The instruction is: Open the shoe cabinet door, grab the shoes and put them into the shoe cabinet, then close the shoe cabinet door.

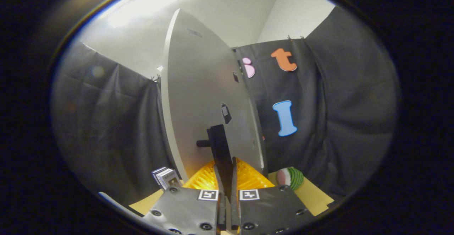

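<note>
The white cabinet door stands upright just ahead of me, swung so that I see it at a steep slant. A black bar handle sticks out of it on a short post. My gripper is shut on the lower end of this handle, with both fingers pressing on its sides. Below the door and behind the fingers lies a yellow ribbed thing; I cannot tell what it is.
A tan table top runs under the gripper. A toy watermelon slice lies on it to the right of the fingers, and a small box stands to their left. Black cloth walls hang close on both sides.
</note>
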